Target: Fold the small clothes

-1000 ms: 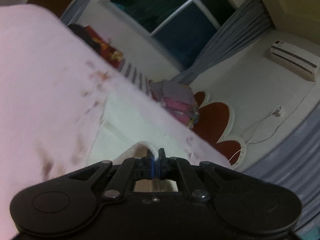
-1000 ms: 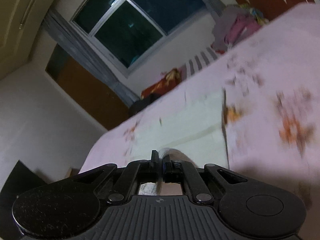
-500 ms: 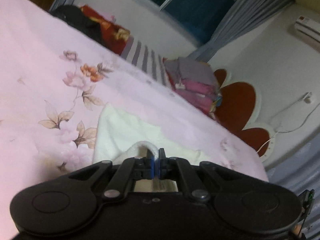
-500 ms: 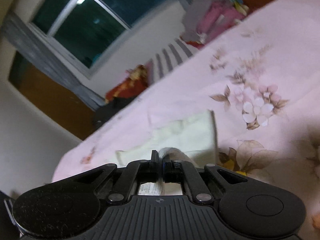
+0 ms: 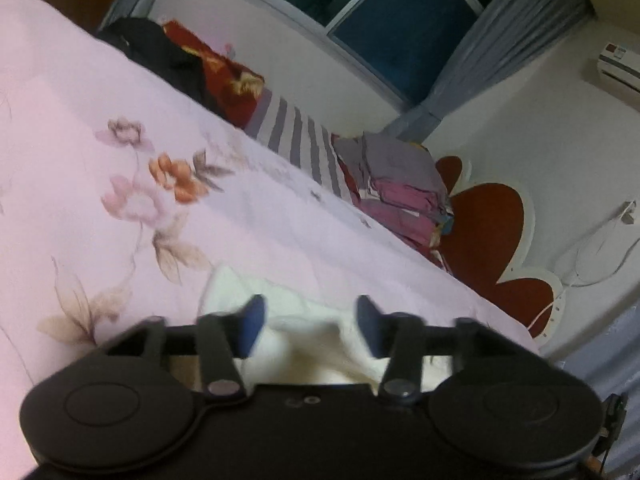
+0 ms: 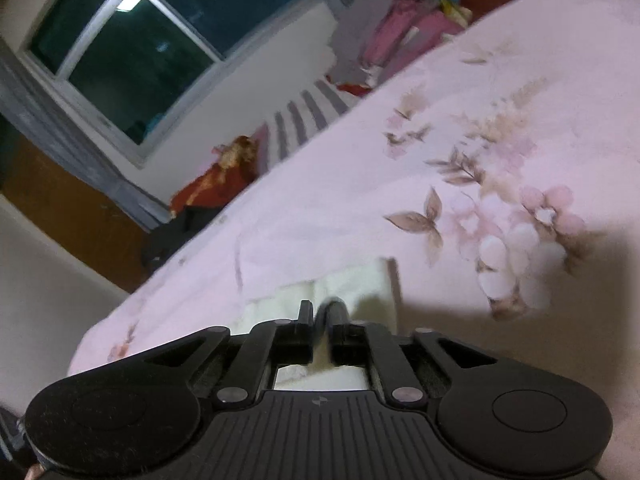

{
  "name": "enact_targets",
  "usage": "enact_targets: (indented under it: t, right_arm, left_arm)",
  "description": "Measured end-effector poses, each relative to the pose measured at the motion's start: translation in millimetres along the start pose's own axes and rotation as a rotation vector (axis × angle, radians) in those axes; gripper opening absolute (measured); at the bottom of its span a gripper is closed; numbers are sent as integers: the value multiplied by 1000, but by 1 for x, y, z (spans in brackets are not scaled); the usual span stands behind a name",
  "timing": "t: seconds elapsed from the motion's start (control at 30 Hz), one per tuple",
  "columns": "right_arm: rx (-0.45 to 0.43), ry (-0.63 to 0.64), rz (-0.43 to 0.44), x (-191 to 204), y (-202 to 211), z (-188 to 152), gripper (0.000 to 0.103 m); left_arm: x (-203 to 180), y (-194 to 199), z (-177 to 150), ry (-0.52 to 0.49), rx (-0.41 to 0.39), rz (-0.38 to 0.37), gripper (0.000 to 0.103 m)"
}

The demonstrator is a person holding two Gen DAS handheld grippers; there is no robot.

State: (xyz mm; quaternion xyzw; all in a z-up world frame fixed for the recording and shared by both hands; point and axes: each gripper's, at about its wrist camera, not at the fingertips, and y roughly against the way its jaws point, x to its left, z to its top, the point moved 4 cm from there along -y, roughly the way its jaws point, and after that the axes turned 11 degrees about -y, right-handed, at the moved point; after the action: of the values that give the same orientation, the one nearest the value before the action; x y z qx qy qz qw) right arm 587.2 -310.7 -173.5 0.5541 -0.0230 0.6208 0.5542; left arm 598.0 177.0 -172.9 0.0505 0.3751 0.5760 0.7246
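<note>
A small white cloth (image 5: 304,344) lies on the pink flowered bedspread (image 5: 80,120), right under my left gripper (image 5: 310,320). Its jaws are opening and stand well apart, with the cloth's raised fold between them and neither blue pad touching it. In the right wrist view the same white cloth (image 6: 360,284) lies flat on the bedspread (image 6: 480,100). My right gripper (image 6: 321,314) is low over its near edge. Its jaws are opening by a narrow gap, and a strip of the cloth shows in that gap.
A pile of folded pink and grey clothes (image 5: 400,184) sits at the bed's far edge, next to a striped pillow (image 5: 296,140) and red and black bundles (image 5: 200,68). Behind them stand a red petal-shaped headboard (image 5: 488,232) and a dark window (image 6: 132,52).
Both grippers have come down and forward over the bed with the cloth. They were shut on its edge; now the left jaws stand wide and the right have parted slightly.
</note>
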Motion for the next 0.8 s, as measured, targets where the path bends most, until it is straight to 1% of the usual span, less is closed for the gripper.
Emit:
enact_targets:
  t: [0.07,0.13,0.2,0.3,0.37,0.4,0.43,0.47,0.5,0.53,0.57,0.6,0.63,0.73,0.8]
  right_arm:
    - [-26,55,-28,3,3,1,16]
    - [-43,50,-30,-1,5,4,17]
    - [-56,51,-43,-5,5,7,33]
    - [-28,105,-46,1,1,7,34]
    - [0,152,-53,6,-8,3,34]
    - [12,182,-65,9,-14,0,34]
    - [21,213,-79,11,-19,-2,34]
    - [34,259,-112,13,-27,-6,33]
    - [45,300,-133,14,-34,-9,33]
    - [51,345,-137,18,-38,-14,33]
    - [55,379,-148,20,-42,-17,18]
    - [60,416,-173,21,-46,-20,1]
    - [51,441,-213,21,-49,-21,1]
    - [9,436,-268,14,-52,-17,1]
    - [1,470,-290,14,-56,-20,1]
  left_arm:
    - [1,1,3,-36,14,21,54]
    - [0,-3,4,-77,43,20,52]
    - [-2,-8,3,-130,68,19,49]
    - [-8,-22,1,-200,118,22,43]
    - [-12,-32,-1,-268,156,56,35]
    - [-14,-38,-3,-291,179,72,33]
    - [-15,-42,-5,-312,193,87,26]
    - [-17,-46,-7,-337,207,110,20]
    - [-18,-50,-9,-360,223,128,17]
    - [-18,-52,-11,-375,230,136,11]
    - [-19,-53,-13,-393,229,149,3]
    - [-20,-53,-14,-408,220,161,3]
    - [-19,-51,-14,-406,201,170,3]
    - [-15,-47,-15,-384,167,189,3]
    - [-13,-47,-14,-366,156,184,3]
